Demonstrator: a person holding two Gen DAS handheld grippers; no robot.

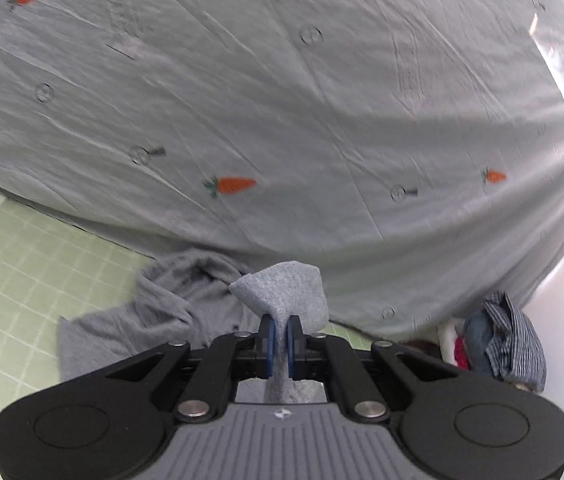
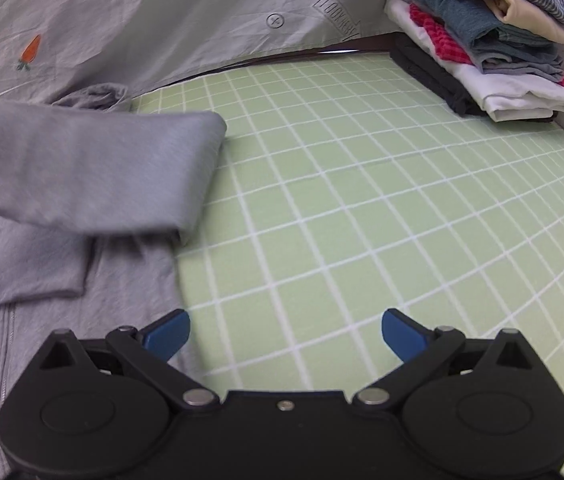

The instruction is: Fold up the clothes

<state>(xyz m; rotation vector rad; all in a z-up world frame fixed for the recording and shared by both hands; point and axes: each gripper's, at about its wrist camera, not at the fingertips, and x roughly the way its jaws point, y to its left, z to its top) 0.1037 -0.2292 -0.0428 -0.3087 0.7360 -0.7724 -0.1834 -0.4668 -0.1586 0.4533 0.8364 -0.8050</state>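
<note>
Left gripper (image 1: 280, 334): jaws clamped on hoodie (image 2: 42, 248) sleeve (image 2: 94, 168).
Right gripper (image 2: 286, 334): jaws spread, empty, over mat (image 2: 362, 200).
Fold: sleeve to be laid flat, edges aligned.

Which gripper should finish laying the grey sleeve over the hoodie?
Left. The left gripper is already shut on the sleeve, lifted above the hoodie. The right gripper is open and holds nothing, over the green mat.

Home bedroom, carrot-print bedsheet (image 1: 282, 100), folded clothes stack (image 2: 482, 40)
</note>
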